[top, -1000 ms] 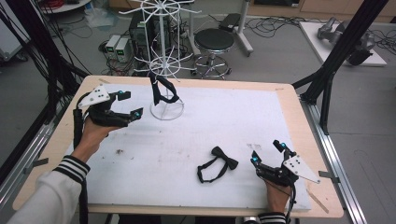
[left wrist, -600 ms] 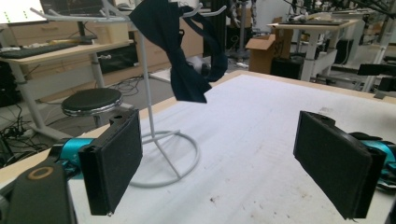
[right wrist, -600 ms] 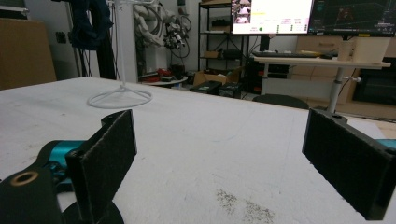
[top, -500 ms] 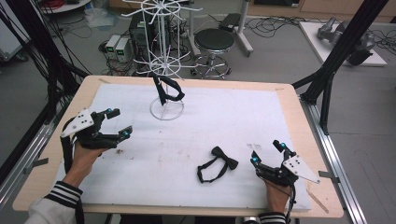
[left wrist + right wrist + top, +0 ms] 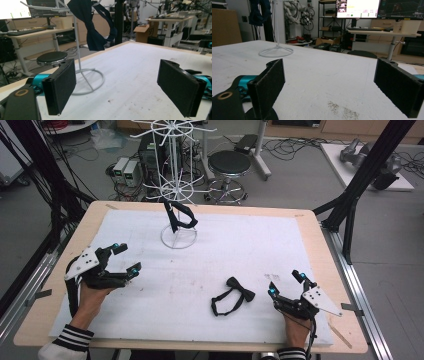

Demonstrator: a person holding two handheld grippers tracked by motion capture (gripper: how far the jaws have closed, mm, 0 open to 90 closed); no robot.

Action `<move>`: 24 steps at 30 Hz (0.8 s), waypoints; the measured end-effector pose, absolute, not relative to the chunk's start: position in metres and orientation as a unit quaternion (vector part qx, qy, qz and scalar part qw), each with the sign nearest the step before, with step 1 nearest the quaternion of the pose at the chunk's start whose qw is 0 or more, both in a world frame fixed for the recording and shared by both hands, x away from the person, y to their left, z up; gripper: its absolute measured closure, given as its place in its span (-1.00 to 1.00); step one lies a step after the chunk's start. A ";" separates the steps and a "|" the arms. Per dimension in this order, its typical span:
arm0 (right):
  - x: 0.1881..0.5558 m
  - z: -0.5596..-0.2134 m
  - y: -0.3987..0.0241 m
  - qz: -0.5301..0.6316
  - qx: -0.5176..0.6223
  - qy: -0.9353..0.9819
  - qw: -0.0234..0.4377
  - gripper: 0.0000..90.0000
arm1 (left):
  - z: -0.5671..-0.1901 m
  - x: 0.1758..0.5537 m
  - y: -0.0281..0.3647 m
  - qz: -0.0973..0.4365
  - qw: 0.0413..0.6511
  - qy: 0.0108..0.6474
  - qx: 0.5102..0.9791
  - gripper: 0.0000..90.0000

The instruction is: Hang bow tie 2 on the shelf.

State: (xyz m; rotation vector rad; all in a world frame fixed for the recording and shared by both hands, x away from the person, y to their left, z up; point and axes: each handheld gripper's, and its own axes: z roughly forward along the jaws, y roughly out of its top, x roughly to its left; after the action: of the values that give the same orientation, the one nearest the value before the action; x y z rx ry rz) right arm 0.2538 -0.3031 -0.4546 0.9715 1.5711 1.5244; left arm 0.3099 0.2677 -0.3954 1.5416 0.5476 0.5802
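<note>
A white wire rack (image 5: pixel 174 180) stands at the back left of the table, and a dark bow tie (image 5: pixel 179 217) hangs from its lower ring. A second black bow tie (image 5: pixel 234 298) lies flat on the white mat (image 5: pixel 250 245), just left of my right gripper (image 5: pixel 285 283), which rests open near the front edge. My left gripper (image 5: pixel 128 257) is open and holds nothing, front-left of the rack. The left gripper view has the hanging tie (image 5: pixel 96 27) and the rack base (image 5: pixel 87 82) beyond the spread pads (image 5: pixel 60 88). The right gripper view has wide-apart pads (image 5: pixel 268 85) over bare mat.
The mat leaves a wooden table border (image 5: pixel 320 250) uncovered. A black stool (image 5: pixel 229 165) and cables sit on the floor behind the table. Black frame posts (image 5: pixel 357 185) rise at the right and left sides.
My left gripper has drawn back from the rack toward the front left of the table, open throughout. The tie stays hanging on the rack. The right gripper has not moved.
</note>
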 end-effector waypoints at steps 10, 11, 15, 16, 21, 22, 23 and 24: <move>0.255 -0.454 -0.303 0.591 0.377 0.610 0.368 -0.79 | -0.400 0.312 0.270 0.248 0.650 0.238 0.677 -0.64; 0.254 -0.454 -0.303 0.591 0.379 0.611 0.366 -0.79 | -0.400 0.312 0.270 0.248 0.651 0.236 0.677 -0.64; 0.255 -0.454 -0.301 0.586 0.368 0.619 0.371 -0.79 | -0.400 0.313 0.270 0.248 0.649 0.232 0.680 -0.64; 0.254 -0.453 -0.300 0.584 0.368 0.623 0.368 -0.79 | -0.400 0.313 0.270 0.247 0.650 0.233 0.680 -0.64; 0.255 -0.450 -0.299 0.580 0.363 0.636 0.357 -0.79 | -0.397 0.313 0.271 0.247 0.650 0.232 0.681 -0.64; 0.255 -0.449 -0.299 0.584 0.362 0.634 0.355 -0.79 | -0.396 0.313 0.271 0.245 0.651 0.232 0.680 -0.64; 0.255 -0.448 -0.300 0.587 0.363 0.633 0.350 -0.79 | -0.395 0.313 0.271 0.245 0.652 0.232 0.679 -0.64; 0.255 -0.446 -0.300 0.588 0.363 0.634 0.347 -0.79 | -0.395 0.313 0.271 0.244 0.653 0.231 0.679 -0.64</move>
State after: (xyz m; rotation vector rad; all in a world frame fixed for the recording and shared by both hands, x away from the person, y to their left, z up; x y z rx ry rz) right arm 0.2551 -0.3001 -0.4459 0.9407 1.6438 1.5254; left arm 0.3131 0.2712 -0.3946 1.5413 0.5240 0.5534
